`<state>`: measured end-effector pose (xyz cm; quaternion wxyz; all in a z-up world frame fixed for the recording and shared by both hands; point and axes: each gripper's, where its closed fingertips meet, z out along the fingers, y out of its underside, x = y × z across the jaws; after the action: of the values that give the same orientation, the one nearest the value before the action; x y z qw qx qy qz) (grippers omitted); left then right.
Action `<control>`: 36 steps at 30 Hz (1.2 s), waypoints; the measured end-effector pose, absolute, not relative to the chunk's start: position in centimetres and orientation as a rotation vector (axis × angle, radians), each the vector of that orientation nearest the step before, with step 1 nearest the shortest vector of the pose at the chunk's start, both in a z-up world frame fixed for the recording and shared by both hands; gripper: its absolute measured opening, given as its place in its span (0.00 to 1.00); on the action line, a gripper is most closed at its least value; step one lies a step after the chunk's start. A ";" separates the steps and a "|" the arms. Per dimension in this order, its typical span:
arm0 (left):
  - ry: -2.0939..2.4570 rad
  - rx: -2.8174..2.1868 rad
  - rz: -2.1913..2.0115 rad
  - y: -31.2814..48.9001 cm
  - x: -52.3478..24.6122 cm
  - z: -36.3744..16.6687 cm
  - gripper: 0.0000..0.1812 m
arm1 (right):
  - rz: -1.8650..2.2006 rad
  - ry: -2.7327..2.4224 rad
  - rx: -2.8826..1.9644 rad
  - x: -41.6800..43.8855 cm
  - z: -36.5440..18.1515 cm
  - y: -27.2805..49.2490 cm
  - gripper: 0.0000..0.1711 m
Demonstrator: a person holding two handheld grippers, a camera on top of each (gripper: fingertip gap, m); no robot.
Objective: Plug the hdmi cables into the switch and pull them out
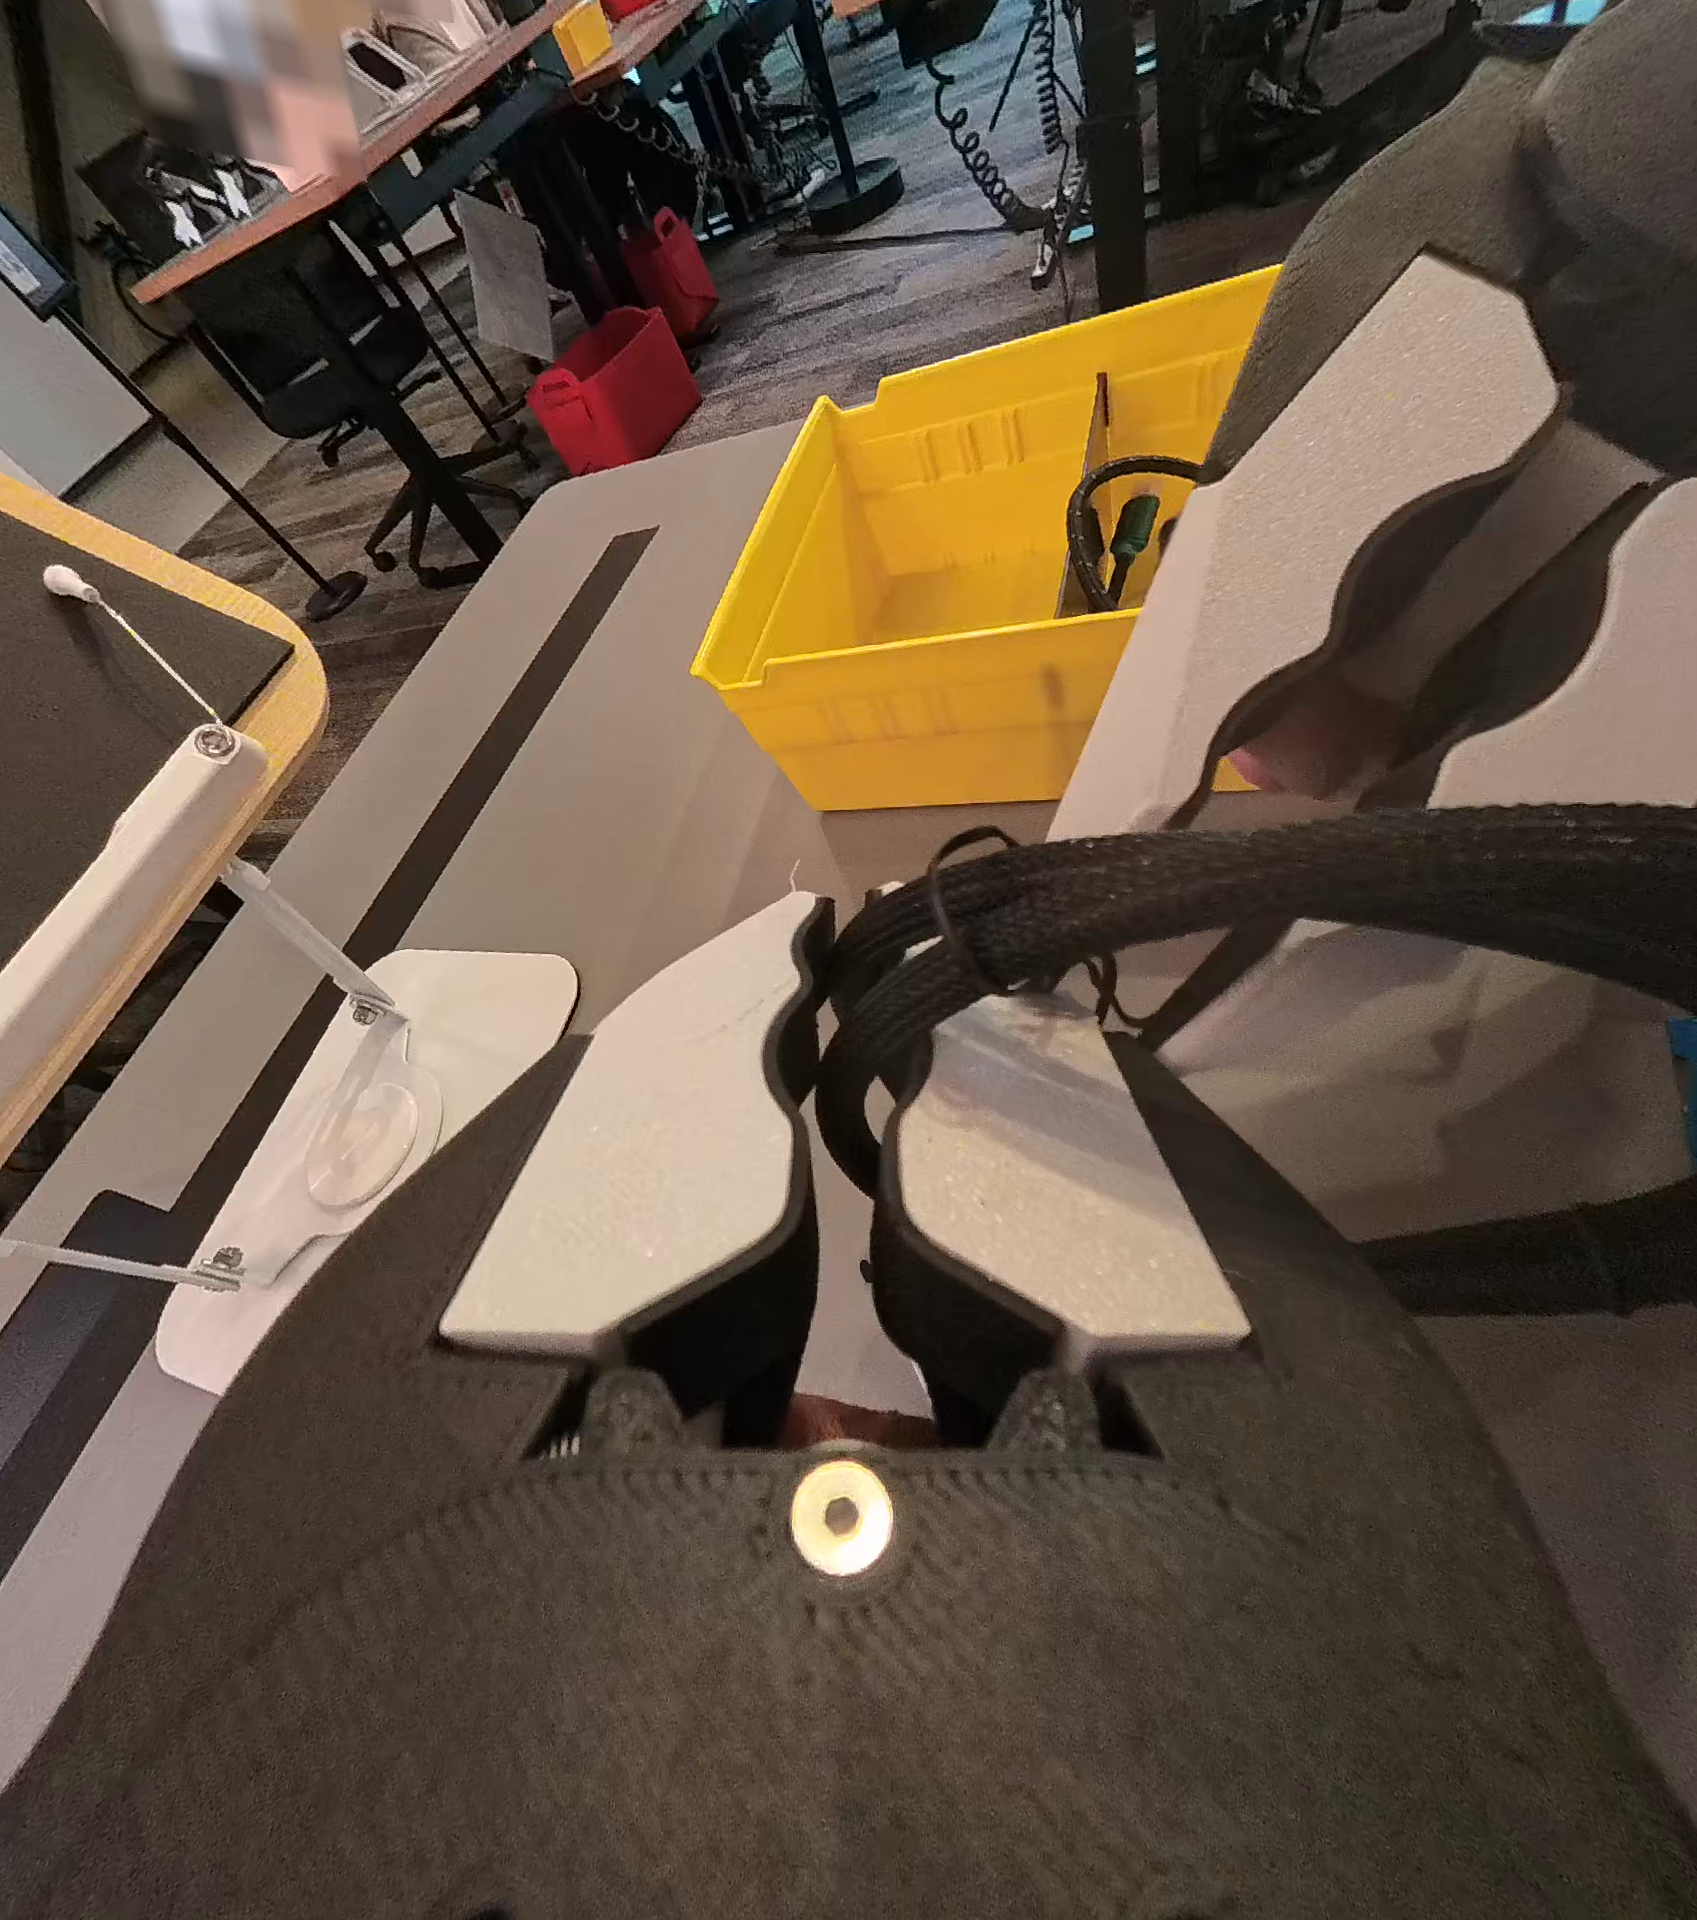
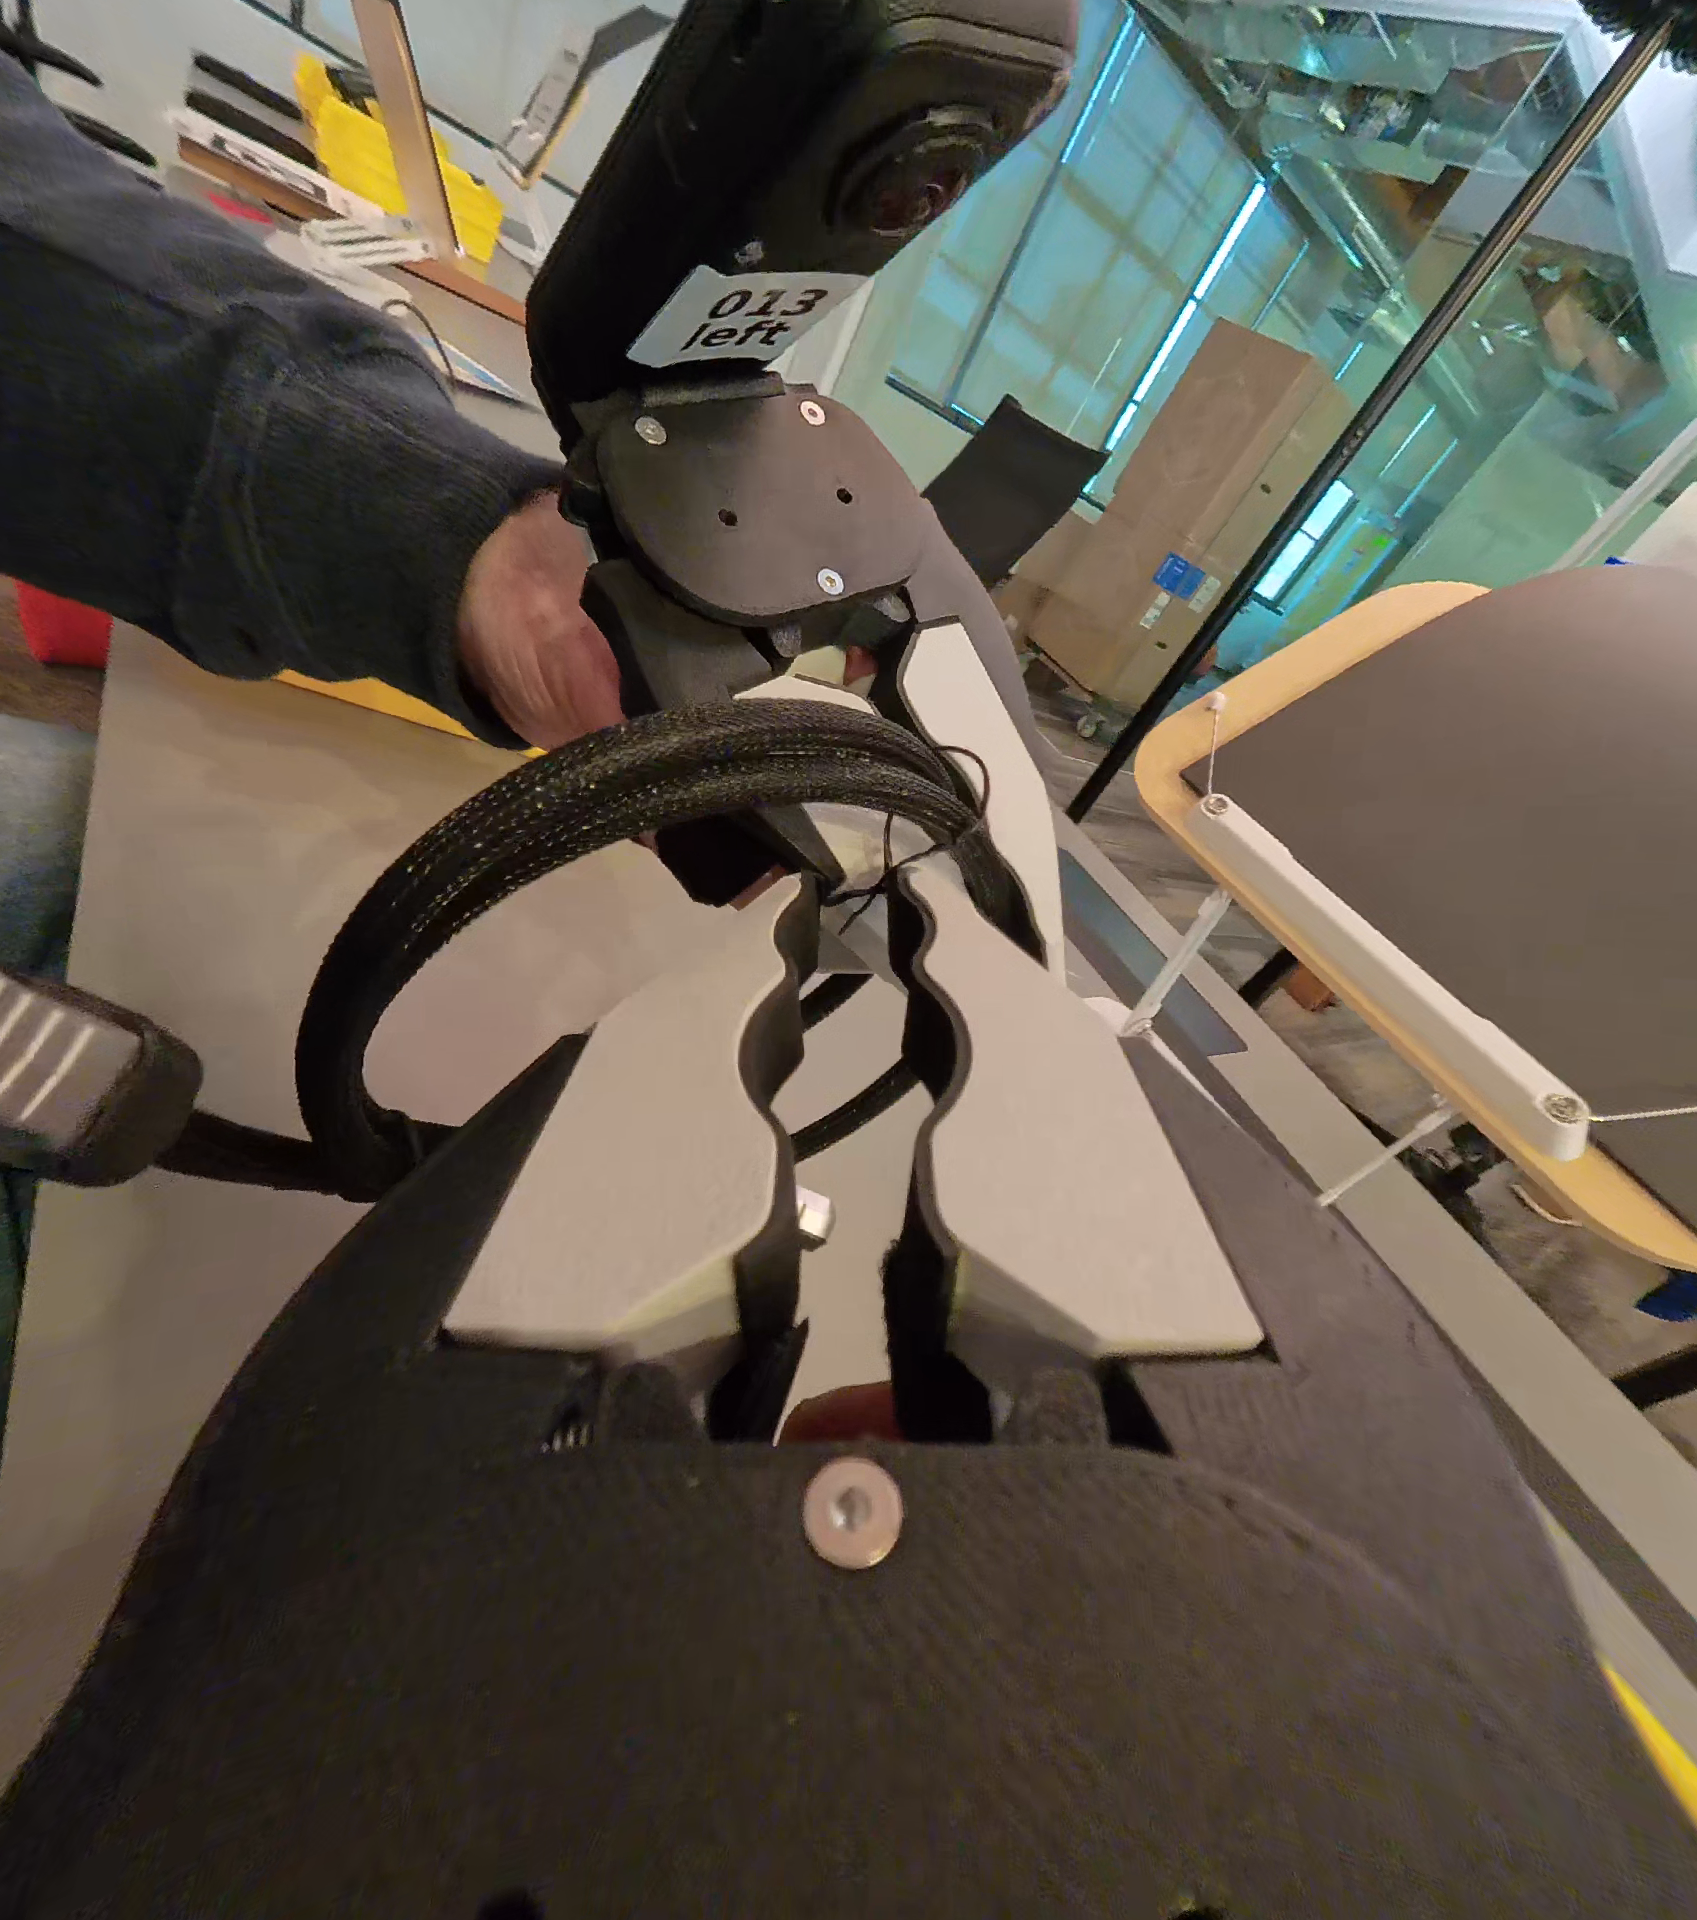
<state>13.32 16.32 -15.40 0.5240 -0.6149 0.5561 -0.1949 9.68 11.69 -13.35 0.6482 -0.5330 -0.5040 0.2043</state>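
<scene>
A bundle of black braided hdmi cables arcs between my two grippers above the grey table. My left gripper is shut on one end of the bundle. In the right wrist view the bundle loops from the lower left up to the left gripper, which a hand in a dark sleeve holds. My right gripper is nearly closed, with the bundle's thin black tie between its tips. It also shows at upper right in the left wrist view. No switch is in view.
A yellow bin with a divider and more cables stands on the table behind the grippers. A wood-edged board with a black mat hangs beside the table on a white bracket. Red bins and desks stand on the floor beyond. Tip to tip, the grippers are about 6 cm apart.
</scene>
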 end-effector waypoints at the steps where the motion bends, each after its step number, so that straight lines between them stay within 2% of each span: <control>1: 1.331 -1.471 -0.466 16.3 13.3 -15.4 0.02 | 0.487 -1.142 -1.214 9.7 -13.3 11.6 0.06; 14: 1.345 -1.438 -0.462 15.8 13.9 -15.4 0.02 | 0.758 -1.045 -1.265 10.6 -13.1 11.3 0.00; 22: 1.333 -1.407 -0.448 15.7 14.1 -15.2 0.02 | 1.329 -0.837 -1.371 10.9 -12.9 10.7 0.00; 29: 1.283 -1.368 -0.437 16.0 14.2 -14.5 0.02 | 1.993 -0.492 -1.337 11.5 -11.8 10.1 0.00; 33: 1.254 -1.337 -0.442 16.0 14.2 -14.1 0.02 | 2.178 -0.384 -1.290 11.5 -11.6 9.9 0.00; 36: 1.247 -1.347 -0.439 16.2 14.2 -14.4 0.02 | 2.129 -0.385 -1.303 11.3 -12.1 10.5 0.00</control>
<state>14.23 16.22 -14.42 0.5869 -0.5779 0.5349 -0.1882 11.30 10.50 -12.05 0.3031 -0.4915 -0.1454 0.8034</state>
